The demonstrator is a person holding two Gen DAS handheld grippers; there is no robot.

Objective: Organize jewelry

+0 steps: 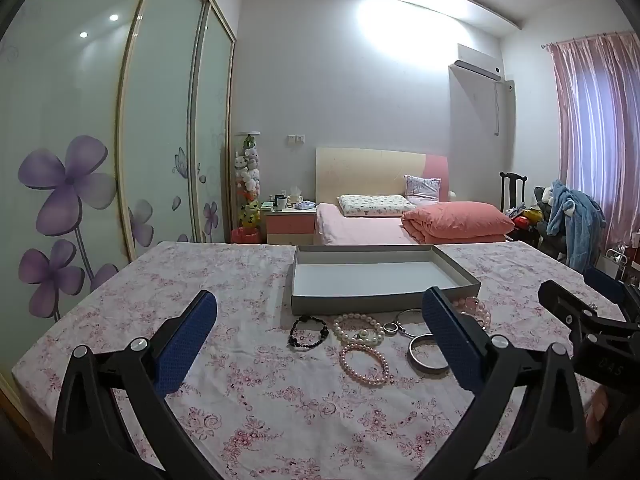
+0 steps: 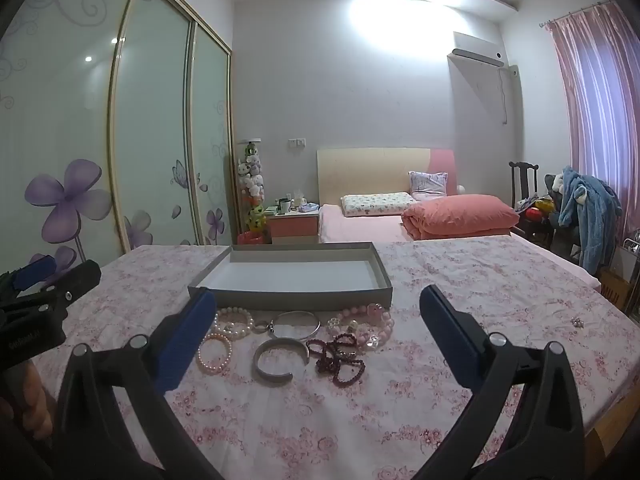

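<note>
Both grippers, left (image 1: pixel 320 328) and right (image 2: pixel 316 320), gape empty; ahead between the right jaws lie a stiff, slick silver cuff bangle (image 2: pixel 279 362) and limp bead bracelets (image 2: pixel 340 358)—probably pinch the cuff's band edgewise.

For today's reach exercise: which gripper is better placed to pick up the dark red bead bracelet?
Right. The dark red bead bracelet lies between the open right gripper fingers; the left wrist view does not show it.
</note>
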